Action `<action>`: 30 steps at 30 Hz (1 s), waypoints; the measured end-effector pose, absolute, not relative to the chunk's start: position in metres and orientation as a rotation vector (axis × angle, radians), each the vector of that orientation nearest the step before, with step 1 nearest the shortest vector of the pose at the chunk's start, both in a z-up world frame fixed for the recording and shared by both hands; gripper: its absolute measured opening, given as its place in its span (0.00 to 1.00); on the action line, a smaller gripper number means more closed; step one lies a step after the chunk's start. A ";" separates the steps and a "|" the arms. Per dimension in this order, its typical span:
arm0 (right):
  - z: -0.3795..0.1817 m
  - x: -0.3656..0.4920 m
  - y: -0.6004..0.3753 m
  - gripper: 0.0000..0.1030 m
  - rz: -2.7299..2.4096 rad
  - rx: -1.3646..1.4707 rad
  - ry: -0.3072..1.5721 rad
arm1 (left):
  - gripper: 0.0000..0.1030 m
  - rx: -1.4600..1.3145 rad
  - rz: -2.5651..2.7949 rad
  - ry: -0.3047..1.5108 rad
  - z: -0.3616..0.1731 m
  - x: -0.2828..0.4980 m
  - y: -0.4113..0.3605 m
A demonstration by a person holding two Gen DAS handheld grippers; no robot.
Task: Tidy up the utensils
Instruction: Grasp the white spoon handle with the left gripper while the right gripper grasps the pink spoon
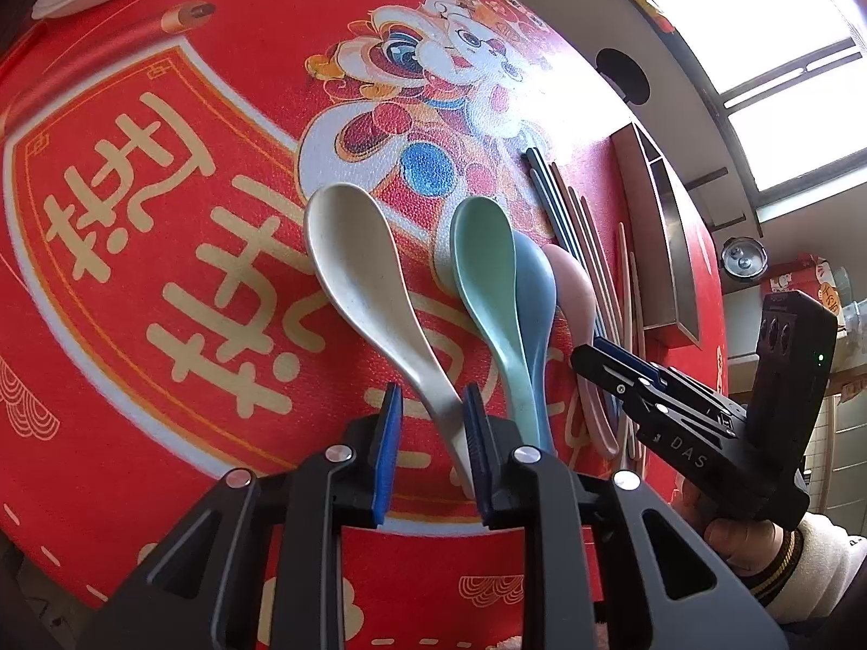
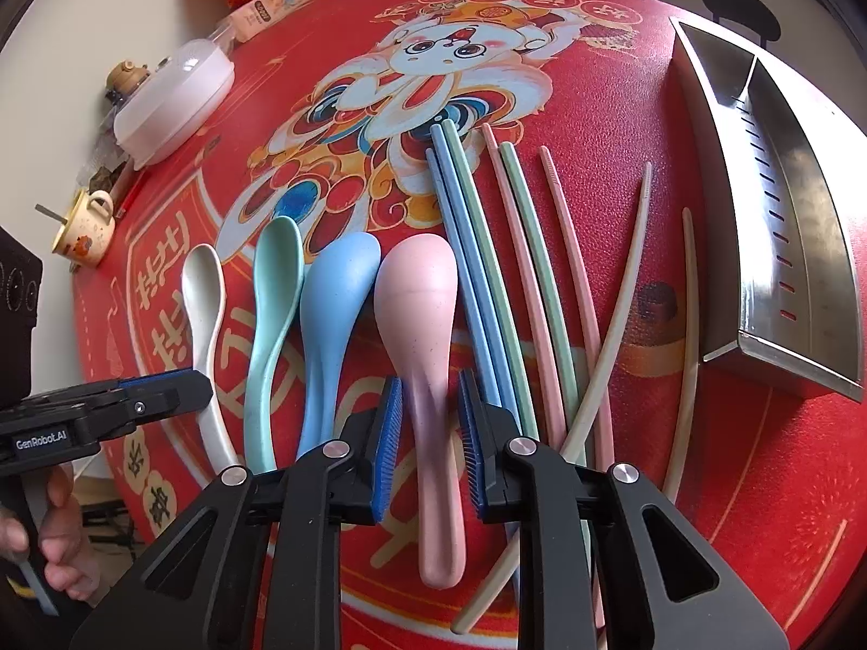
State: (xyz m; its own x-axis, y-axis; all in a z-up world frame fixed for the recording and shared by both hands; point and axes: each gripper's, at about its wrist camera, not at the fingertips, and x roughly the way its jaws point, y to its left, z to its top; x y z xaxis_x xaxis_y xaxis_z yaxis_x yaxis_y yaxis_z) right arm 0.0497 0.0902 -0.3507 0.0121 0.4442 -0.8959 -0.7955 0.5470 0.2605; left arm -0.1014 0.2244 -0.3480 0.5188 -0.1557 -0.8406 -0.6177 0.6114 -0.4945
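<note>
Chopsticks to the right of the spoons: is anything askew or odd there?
Yes. The blue chopsticks, green chopsticks and pink chopsticks lie roughly parallel, but one cream chopstick slants across their near ends, and the other cream chopstick lies apart toward the metal holder, which holds no utensils.

We saw our left gripper (image 1: 428, 433) and right gripper (image 2: 431, 433) as matte black frames with silver round screws and ribbed blue pads. At lower right, our right hand (image 1: 731, 536) wore a cream sleeve with gold-striped cuff.
</note>
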 end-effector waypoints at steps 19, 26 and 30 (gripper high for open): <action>-0.343 0.043 0.088 0.08 1.041 -0.357 1.222 | 0.14 -0.758 0.325 1.062 -0.342 -0.085 0.216; -0.343 0.034 0.092 0.09 1.057 -0.395 1.211 | 0.14 -0.733 0.322 1.072 -0.342 -0.083 0.215; -0.343 0.035 0.091 0.10 1.060 -0.389 1.210 | 0.14 -0.732 0.321 1.071 -0.342 -0.083 0.215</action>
